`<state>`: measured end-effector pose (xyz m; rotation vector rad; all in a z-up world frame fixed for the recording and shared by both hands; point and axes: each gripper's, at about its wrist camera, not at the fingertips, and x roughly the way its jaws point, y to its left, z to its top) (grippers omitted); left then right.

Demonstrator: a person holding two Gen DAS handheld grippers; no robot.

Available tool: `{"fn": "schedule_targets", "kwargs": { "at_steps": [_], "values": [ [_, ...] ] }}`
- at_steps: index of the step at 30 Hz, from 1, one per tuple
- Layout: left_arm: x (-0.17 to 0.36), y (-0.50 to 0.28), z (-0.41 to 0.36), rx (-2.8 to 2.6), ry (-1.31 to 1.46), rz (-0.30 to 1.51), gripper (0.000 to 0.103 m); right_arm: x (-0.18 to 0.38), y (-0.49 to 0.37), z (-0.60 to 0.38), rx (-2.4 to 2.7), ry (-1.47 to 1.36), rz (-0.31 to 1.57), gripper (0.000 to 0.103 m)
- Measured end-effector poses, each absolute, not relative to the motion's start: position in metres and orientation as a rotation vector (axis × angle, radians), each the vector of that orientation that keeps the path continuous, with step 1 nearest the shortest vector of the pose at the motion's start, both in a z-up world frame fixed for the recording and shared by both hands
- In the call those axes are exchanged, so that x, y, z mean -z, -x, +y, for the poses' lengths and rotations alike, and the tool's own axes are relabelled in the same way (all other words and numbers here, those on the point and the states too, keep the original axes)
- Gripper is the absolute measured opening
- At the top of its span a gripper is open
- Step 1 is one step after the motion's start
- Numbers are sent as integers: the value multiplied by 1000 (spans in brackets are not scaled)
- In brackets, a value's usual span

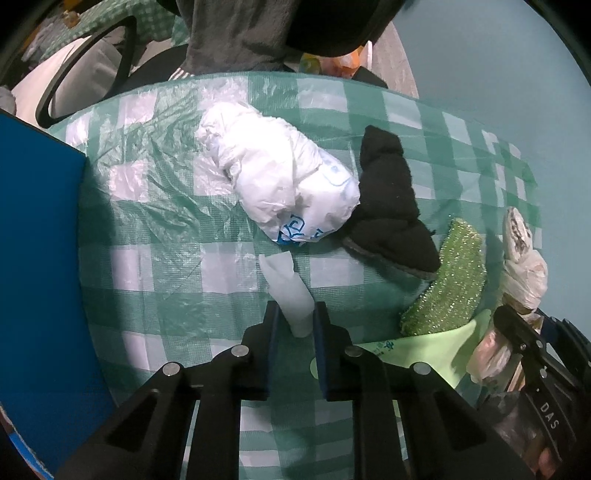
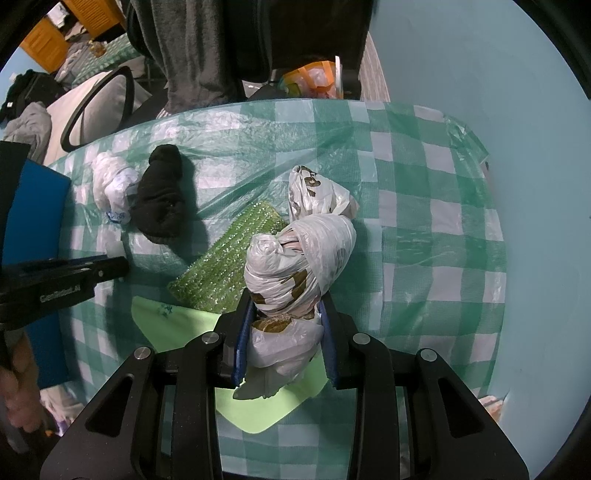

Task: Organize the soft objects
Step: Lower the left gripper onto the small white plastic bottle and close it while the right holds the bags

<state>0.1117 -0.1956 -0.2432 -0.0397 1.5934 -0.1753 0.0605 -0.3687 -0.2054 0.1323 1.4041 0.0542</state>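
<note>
My left gripper (image 1: 295, 317) is shut on a small rolled white tissue (image 1: 290, 291), held just above the checked tablecloth. My right gripper (image 2: 286, 314) is shut on a knotted white plastic bag with brown print (image 2: 299, 258), which also shows in the left wrist view (image 1: 524, 266). On the cloth lie a crumpled white bag with blue print (image 1: 280, 177), a black sock (image 1: 391, 206) and a glittery green sponge (image 1: 447, 280). In the right wrist view the white bag (image 2: 110, 184), the sock (image 2: 162, 195) and the sponge (image 2: 229, 258) lie to the left.
A light green sheet (image 2: 177, 321) lies under the sponge's near end. A blue board (image 1: 37, 258) stands at the table's left edge. A chair (image 1: 88, 66) and a person's grey clothing (image 1: 236, 33) are beyond the far edge. The table's right edge meets a pale blue wall (image 2: 517, 110).
</note>
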Motion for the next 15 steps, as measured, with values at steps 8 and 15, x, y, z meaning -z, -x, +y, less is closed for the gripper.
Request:
{"fn": "schedule_targets", "kwargs": {
  "at_steps": [8, 15],
  "values": [
    [221, -98, -196, 192, 8, 1555, 16, 198, -58, -364, -65, -124, 1390, 31],
    [198, -83, -197, 198, -57, 1507, 16, 186, -54, -357, -79, -121, 1374, 31]
  ]
}}
